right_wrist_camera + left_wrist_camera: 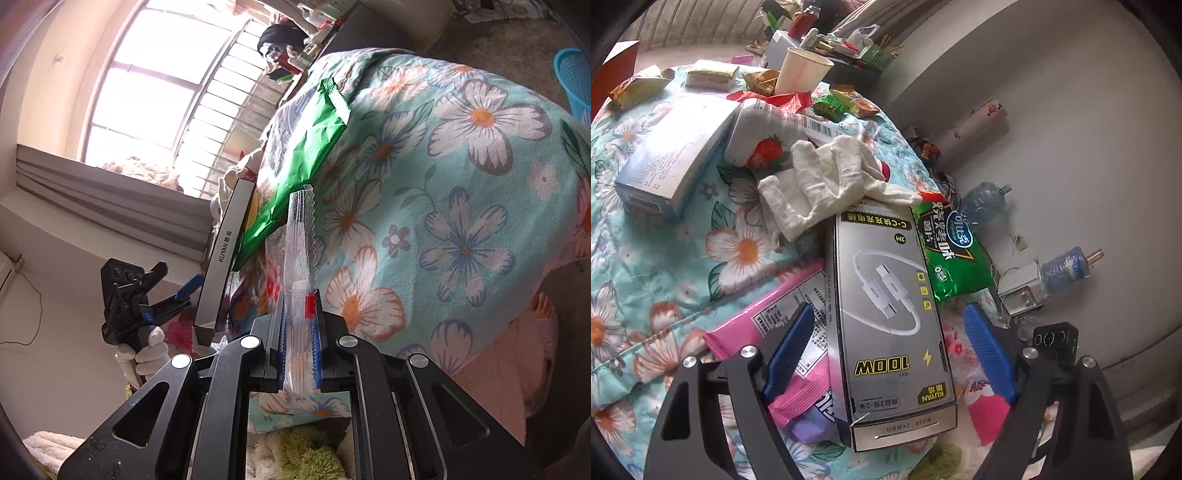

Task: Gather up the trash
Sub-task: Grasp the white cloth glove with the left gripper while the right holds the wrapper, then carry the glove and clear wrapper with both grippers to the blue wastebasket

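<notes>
A silver cable box (886,295) printed "100W" lies on a pink wrapper (768,321) and the floral cloth (665,266). My left gripper (890,310) is open, one blue pad on each side of the box, neither pressing it. A green chip bag (953,251) lies just beyond the box, at the table's right edge. In the right wrist view my right gripper (300,314) is shut on a clear plastic wrapper (299,240) with a serrated edge, held upright over the cloth. The left gripper (177,291) also shows there, held by a white-gloved hand (147,354) beside the box (225,258).
A white glove (827,184), a strawberry pack (764,136), a blue-white box (672,155), a paper cup (801,70) and several snack wrappers crowd the cloth. Bottles (986,199) lie on the floor at right. A blue basket (572,81) stands past the cloth.
</notes>
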`<state>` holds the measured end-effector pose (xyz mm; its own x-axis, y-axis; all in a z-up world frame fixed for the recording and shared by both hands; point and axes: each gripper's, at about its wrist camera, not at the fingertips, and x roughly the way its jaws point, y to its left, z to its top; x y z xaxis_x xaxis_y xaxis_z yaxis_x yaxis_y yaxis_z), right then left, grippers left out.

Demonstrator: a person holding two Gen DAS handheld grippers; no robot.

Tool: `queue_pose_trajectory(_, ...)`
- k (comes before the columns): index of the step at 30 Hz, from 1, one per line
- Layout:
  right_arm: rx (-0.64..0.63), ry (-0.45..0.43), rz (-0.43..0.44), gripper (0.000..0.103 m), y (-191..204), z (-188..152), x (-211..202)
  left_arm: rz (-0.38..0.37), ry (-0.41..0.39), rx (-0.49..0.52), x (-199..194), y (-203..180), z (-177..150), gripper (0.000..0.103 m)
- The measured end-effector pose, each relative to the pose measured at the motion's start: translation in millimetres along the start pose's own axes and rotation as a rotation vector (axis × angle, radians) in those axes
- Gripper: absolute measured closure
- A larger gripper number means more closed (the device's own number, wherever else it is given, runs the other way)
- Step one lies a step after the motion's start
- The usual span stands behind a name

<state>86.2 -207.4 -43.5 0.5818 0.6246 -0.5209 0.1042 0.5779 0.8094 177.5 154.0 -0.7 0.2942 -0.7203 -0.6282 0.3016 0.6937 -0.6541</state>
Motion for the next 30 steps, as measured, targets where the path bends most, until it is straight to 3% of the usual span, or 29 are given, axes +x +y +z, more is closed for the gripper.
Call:
queue_pose_trajectory(3, -0.003, -0.007, -0.007, 0.093, 4.5, -1.7, -2.2, 0.002, -0.028, -0.106, 8.1, 21.4, 25.5, 0.022)
queue_pose_trajectory(9, -0.01, -0.016, -0.021, 0.093, 12.9, -7.5, -4.2, 0.243, -0.046, -0.11, 35.9, 39.8, 59.6, 0.025)
queue_pose_trajectory(13, -0.009, -0.02, -0.026, 0.093, 18.2, -11.3, -4.1, 0.327, -0.025, -0.073, 50.2, 47.4, 63.3, 0.046)
queue_pose_trajectory(19, -0.013, -0.026, -0.021, 0.093, 20.1, -12.0, -11.8, 0.337, -0.057, -0.017, 42.6, 37.3, 56.0, 0.088)
queue_pose_trajectory(22, -0.02, -0.026, -0.019, 0.093, 21.5, -14.2, -13.7, 0.349, -0.091, 0.016, 30.2, 30.0, 50.9, 0.098)
queue_pose_trajectory(30, -0.054, -0.044, -0.004, 0.093, 29.2, -18.8, -31.1, 0.342, -0.221, 0.053, -20.3, 12.3, 44.7, 0.101)
